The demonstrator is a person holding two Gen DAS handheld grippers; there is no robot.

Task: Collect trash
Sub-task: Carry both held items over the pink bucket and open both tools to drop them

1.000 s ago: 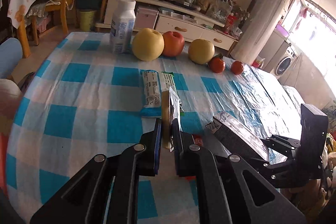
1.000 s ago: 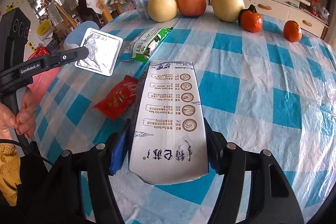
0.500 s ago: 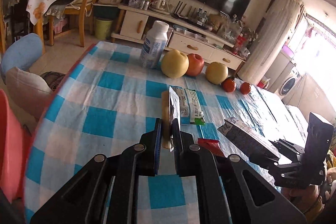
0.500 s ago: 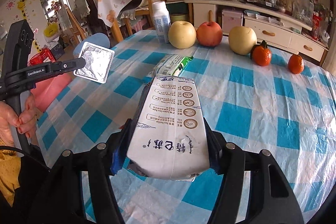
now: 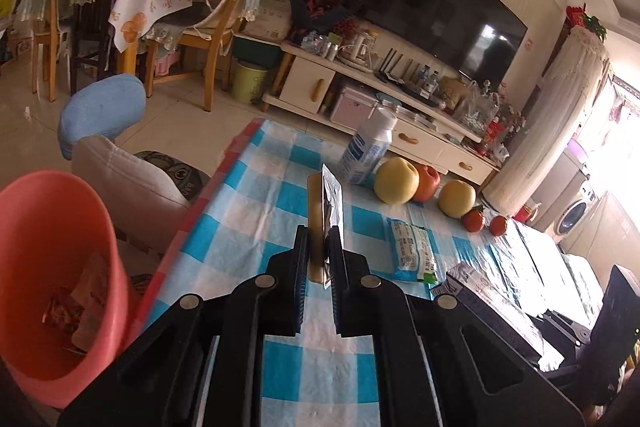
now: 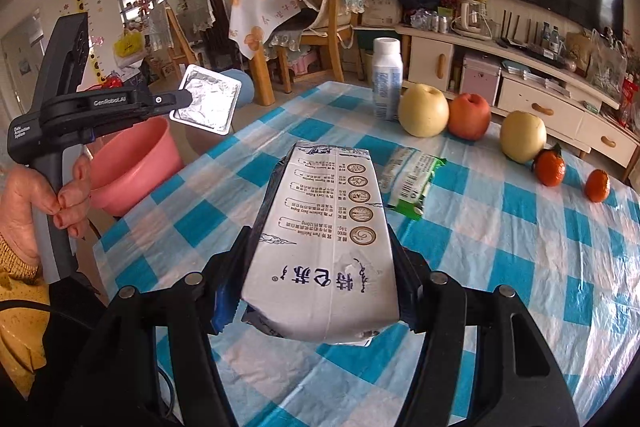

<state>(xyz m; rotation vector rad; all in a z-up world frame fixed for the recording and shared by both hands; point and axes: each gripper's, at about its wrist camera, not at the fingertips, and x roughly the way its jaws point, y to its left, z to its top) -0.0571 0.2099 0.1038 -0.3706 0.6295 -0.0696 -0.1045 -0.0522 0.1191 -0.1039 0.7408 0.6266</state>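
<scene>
Clamping a foil lid (image 6: 206,99), the left gripper (image 5: 319,257) nears the pink bin (image 5: 44,267) beyond the table's (image 6: 500,247) edge; the right gripper (image 6: 316,279) squeezes a milk carton (image 6: 324,239) that may drip or slip.

Two grippers: left (image 5: 319,259) and right (image 6: 316,275). One foil lid (image 6: 206,99). One milk carton (image 6: 326,227). One green-edged wrapper (image 6: 412,177) on the cloth. One pink bin (image 5: 52,267). One white bottle (image 6: 387,83). Fruit in a row: two yellow pears (image 6: 423,110) (image 6: 522,135), one red apple (image 6: 469,115), two tangerines (image 6: 551,167) (image 6: 597,185). One television (image 5: 440,11). One checked tablecloth (image 6: 500,247). One hand (image 6: 36,199) in view.
</scene>
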